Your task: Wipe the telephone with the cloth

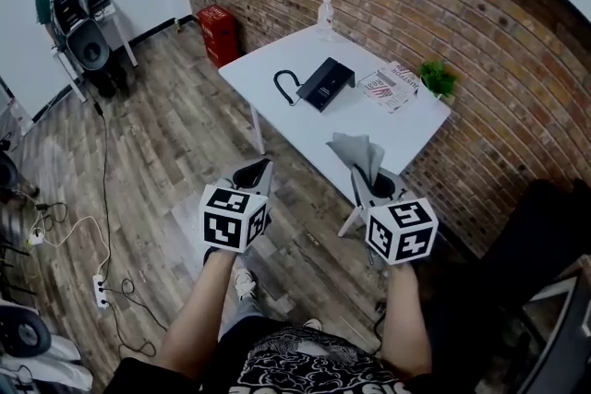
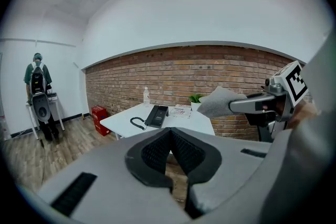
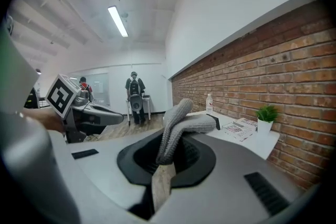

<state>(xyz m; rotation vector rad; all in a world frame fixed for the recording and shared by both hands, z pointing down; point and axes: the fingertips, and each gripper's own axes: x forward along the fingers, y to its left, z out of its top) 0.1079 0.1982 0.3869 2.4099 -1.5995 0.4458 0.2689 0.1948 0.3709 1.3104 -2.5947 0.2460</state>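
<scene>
The black telephone [image 1: 325, 84] lies on the white table [image 1: 259, 74]. It is out in front of both grippers and well apart from them. The gray cloth [image 1: 358, 152] is pinched tight in the right gripper [image 1: 374, 180] and sticks up past its tips. The left gripper [image 1: 256, 173] is squeezed closed with nothing in it. Past the telephone are a bottle [image 1: 325, 13], a magazine [image 1: 390, 86] and a small white pot [image 3: 264, 126] with a green plant [image 1: 437, 77] in it.

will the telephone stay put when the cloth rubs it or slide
Likely slides a little: the telephone lies on a smooth white table. Its looped cord may drag along. The cloth, folded over in the right gripper, looks floppy, so it presses softly.
</scene>
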